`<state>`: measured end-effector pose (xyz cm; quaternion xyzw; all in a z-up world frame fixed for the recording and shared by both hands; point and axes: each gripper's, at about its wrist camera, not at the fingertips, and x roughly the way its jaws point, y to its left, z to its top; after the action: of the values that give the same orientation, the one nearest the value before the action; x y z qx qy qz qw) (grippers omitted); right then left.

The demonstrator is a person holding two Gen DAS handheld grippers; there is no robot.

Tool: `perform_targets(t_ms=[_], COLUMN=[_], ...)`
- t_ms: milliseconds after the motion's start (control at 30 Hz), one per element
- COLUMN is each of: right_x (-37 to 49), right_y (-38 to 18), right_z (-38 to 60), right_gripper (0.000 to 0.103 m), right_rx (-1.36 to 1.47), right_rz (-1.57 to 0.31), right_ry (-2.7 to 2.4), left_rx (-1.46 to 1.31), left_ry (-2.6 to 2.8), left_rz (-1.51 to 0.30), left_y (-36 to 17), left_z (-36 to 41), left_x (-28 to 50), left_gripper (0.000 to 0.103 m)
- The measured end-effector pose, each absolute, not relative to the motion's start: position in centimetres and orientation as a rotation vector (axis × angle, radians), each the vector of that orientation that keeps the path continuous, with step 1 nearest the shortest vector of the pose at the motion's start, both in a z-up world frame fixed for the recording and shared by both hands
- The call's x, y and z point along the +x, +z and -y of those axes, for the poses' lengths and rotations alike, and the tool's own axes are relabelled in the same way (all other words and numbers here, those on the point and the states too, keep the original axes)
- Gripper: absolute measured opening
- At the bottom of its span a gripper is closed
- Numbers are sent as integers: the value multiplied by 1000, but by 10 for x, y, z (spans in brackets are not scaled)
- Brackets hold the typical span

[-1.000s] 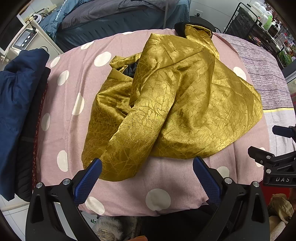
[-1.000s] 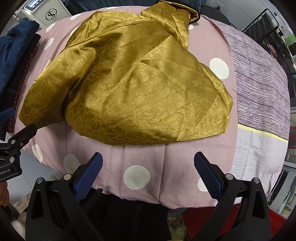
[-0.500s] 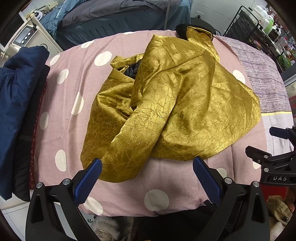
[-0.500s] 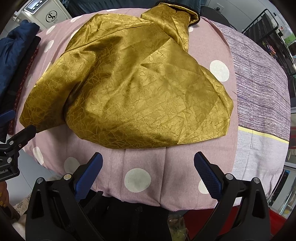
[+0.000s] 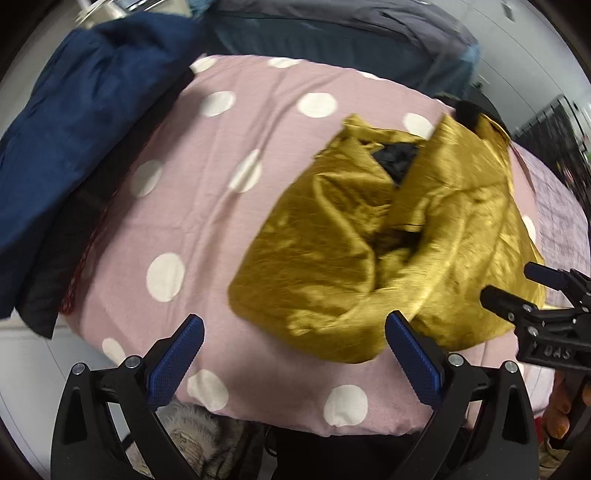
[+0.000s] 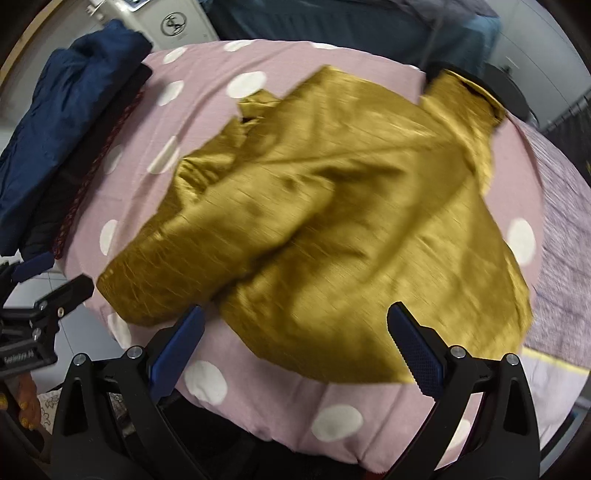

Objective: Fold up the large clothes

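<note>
A shiny gold garment (image 5: 399, 236) with a black lining lies crumpled on a pink polka-dot sheet (image 5: 236, 192). In the right wrist view the gold garment (image 6: 332, 221) spreads across the middle, its black-edged collar at the far right. My left gripper (image 5: 293, 354) hovers open over the sheet's near edge, with the garment's near hem just ahead of its right finger. My right gripper (image 6: 295, 343) is open too, above the garment's near hem, nothing between its fingers. Each gripper shows at the edge of the other's view, left gripper (image 6: 40, 306) and right gripper (image 5: 532, 306).
A folded navy garment (image 5: 74, 122) lies on a dark one along the left side of the sheet. A grey-purple cloth (image 6: 565, 229) covers the right side. A white appliance (image 6: 170, 22) stands behind, and a bed with dark bedding (image 5: 332, 33) at the back.
Both views have swung to the left and are motion-blurred. The garment now sits more to the right in the left wrist view. Both grippers stay open.
</note>
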<state>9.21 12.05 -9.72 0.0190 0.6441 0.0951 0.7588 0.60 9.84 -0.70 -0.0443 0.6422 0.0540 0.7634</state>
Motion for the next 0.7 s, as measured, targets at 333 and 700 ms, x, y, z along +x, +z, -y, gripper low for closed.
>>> perform_targets(t_ms=[333, 700], right_x=[130, 57], right_y=[-149, -127], right_z=[-164, -30], right_gripper=[72, 0], right_rx=[63, 226], right_rz=[-1401, -1263], right_ry=[216, -51], left_rx=[-231, -127], left_ry=[199, 50], left_rz=[-1440, -1387], left_y=[-28, -18], left_z=[-143, -102], left_x=[-25, 31], left_gripper=[96, 96])
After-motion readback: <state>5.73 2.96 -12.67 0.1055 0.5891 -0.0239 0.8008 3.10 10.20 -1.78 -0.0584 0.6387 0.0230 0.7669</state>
